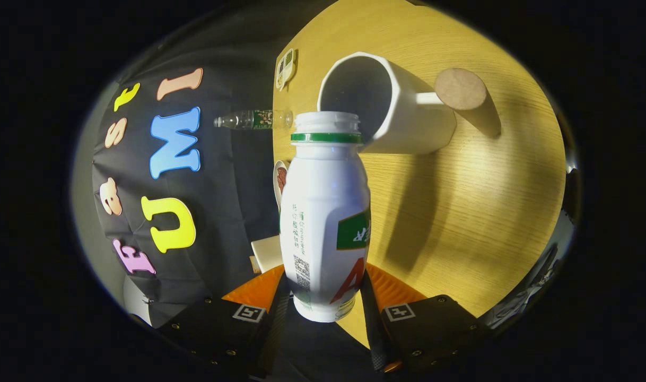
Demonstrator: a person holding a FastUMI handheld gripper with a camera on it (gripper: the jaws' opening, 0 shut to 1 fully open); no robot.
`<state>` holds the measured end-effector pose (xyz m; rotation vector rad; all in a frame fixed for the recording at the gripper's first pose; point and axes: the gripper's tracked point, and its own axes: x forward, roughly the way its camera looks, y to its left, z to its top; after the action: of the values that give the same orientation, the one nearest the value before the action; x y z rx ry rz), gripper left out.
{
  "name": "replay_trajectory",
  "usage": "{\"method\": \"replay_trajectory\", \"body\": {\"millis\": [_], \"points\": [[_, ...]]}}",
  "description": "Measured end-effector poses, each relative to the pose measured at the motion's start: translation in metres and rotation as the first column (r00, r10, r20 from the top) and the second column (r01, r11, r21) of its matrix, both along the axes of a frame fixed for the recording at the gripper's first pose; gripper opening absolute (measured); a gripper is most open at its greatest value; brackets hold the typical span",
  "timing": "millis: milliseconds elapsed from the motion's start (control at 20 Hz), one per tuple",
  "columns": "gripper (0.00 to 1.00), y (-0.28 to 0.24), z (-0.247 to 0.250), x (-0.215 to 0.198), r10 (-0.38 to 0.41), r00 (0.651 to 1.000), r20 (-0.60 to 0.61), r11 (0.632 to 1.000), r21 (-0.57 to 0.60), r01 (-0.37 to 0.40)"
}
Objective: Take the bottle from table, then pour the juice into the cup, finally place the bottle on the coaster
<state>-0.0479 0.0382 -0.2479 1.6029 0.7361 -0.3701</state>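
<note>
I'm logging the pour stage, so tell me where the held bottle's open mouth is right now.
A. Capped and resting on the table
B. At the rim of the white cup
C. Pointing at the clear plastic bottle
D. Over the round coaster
B: the bottle, clamped between the fingers, has its uncapped mouth right at the cup's rim, short of the coaster.

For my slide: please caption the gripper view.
Gripper shut on bottle, its open mouth at the white cup.

White bottle (323, 212) (green neck band), white cup (392, 106), yellowish wood-grain table (477, 212).
</note>
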Motion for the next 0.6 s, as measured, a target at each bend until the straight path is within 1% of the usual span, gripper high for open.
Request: {"method": "replay_trajectory", "body": {"millis": [300,600], "points": [[0.67,-0.0020,0.0061,0.0017,-0.023,1.000,-0.009,0.999,0.040,0.023],[0.67,-0.0024,0.0089,0.0022,-0.026,1.000,-0.013,0.997,0.069,0.027]]}}
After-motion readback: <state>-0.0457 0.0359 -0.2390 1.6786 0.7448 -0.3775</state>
